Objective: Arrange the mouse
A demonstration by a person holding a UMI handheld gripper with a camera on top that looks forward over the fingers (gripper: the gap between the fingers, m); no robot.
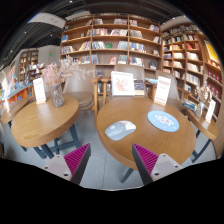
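A round wooden table [150,143] stands just ahead and to the right of my fingers. On it lie a round blue mouse pad [163,120] and, left of that, a pale blue-grey flat object [120,129] near the table's front edge. I cannot make out a mouse. My gripper [111,160] is open and empty, held above the floor before the table's front edge. Its magenta pads [78,160] stand wide apart with only grey floor between them.
A second round wooden table [40,122] with a vase of flowers [57,92] stands to the left. Upright signs [124,84] stand on the near table's far side. Bookshelves [110,45] line the back wall. Grey floor [95,125] runs between the tables.
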